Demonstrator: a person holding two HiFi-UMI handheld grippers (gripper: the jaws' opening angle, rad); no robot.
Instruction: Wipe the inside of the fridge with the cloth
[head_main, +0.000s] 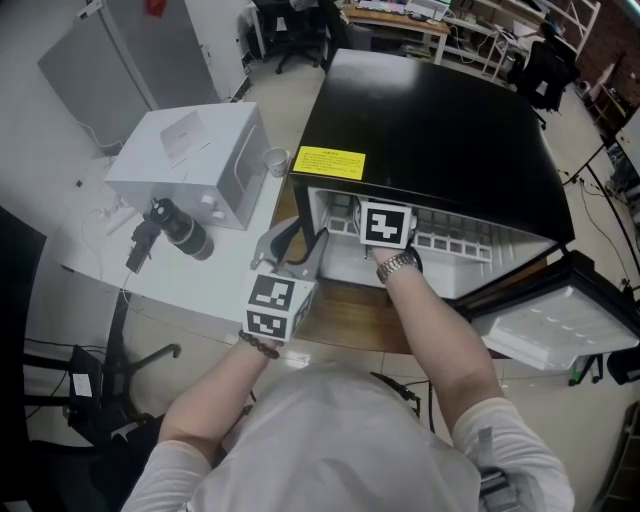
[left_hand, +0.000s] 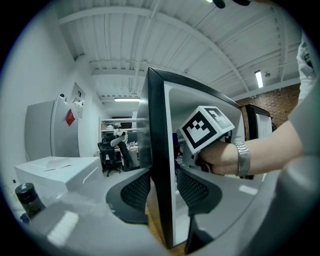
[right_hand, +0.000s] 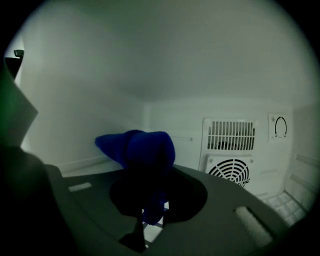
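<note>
The head view is bright, evenly lit and sharp, with soft shadows. In the left gripper view a ceiling strip light (left_hand: 258, 78) glares, and straight lines bow toward the black round rim. The right gripper view is dim, greenish and grainy inside the fridge (right_hand: 165, 75), its foreground in shadow.

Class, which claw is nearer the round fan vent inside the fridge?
Right. The right claw, holding the blue cloth, is inside facing the fan vent; the left claw clamps the fridge wall at the opening.
</note>
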